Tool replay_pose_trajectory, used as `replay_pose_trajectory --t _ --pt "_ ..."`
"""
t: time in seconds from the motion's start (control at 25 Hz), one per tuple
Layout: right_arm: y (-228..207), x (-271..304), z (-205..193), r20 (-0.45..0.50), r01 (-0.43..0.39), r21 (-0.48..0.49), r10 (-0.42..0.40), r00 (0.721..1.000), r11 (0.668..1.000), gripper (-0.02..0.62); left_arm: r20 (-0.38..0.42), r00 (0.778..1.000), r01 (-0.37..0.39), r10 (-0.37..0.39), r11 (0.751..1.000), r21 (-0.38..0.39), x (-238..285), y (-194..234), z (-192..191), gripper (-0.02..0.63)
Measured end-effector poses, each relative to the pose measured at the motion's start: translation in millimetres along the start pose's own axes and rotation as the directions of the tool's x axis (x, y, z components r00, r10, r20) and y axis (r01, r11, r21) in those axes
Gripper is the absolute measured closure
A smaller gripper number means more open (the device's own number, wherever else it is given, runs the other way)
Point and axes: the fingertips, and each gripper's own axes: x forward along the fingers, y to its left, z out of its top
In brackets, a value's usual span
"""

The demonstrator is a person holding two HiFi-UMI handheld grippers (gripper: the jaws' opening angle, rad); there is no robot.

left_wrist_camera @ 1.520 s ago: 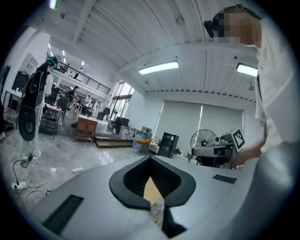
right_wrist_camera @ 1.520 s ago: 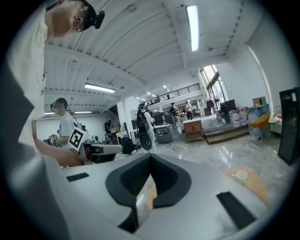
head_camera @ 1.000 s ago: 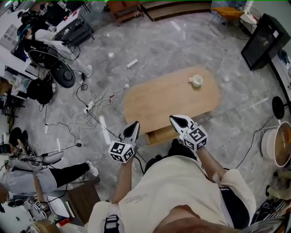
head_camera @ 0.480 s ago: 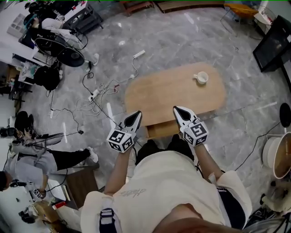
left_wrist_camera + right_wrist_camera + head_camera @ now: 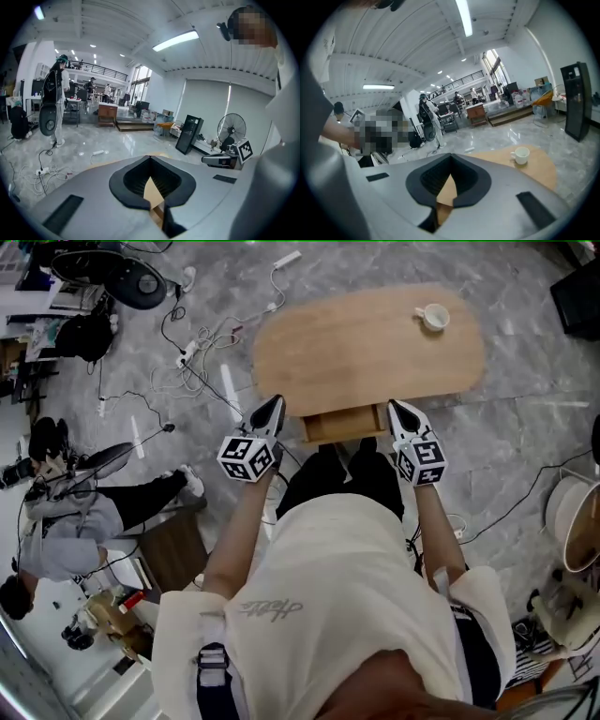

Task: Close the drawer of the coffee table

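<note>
Grey marble floor (image 5: 525,427) surrounds the coffee table (image 5: 366,334), now higher in the head view than a second ago. Its drawer (image 5: 342,423) juts out, partly open. We hold the left gripper (image 5: 270,411) and right gripper (image 5: 401,414) either side of it, jaws together, empty.

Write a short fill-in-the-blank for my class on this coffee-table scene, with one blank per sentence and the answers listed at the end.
1. On the wooden coffee table stands a single white ___.
2. The drawer at the table's near edge is ___, not closed.
3. In the head view, the drawer lies ___ the left gripper and the right gripper.

Missing words: cup; open; between
</note>
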Motion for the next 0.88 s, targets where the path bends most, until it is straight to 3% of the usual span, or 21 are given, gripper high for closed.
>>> replay_pose_trajectory --t 0.28,0.4,0.6,0.72,0.88 --pt "-6 24 -81 -0.189 0.019 -0.048 -0.028 0.982 0.999 0.6 -0.112 0.993 -0.052 0.042 0.995 -0.085 14 43 -77 0.603" --pt "-9 34 -120 -0.288 0.009 -0.054 -0.024 0.957 0.999 0.6 -0.169 0.984 -0.072 0.051 0.99 -0.119 19 56 -116 0.603" --pt "-18 45 -181 -0.414 0.026 0.015 -0.018 0.91 1.0 0.6 -0.264 0.963 -0.1 0.047 0.977 -0.189 30 77 -184 0.603" --pt "-19 57 -222 -0.493 0.035 0.045 -0.009 0.87 0.998 0.6 -0.349 0.936 -0.133 0.048 0.966 -0.222 34 95 -238 0.601" --pt "-22 86 -278 -0.549 0.046 0.081 0.006 0.836 0.996 0.6 -0.505 0.859 -0.212 0.08 0.954 -0.21 36 127 -317 0.603"
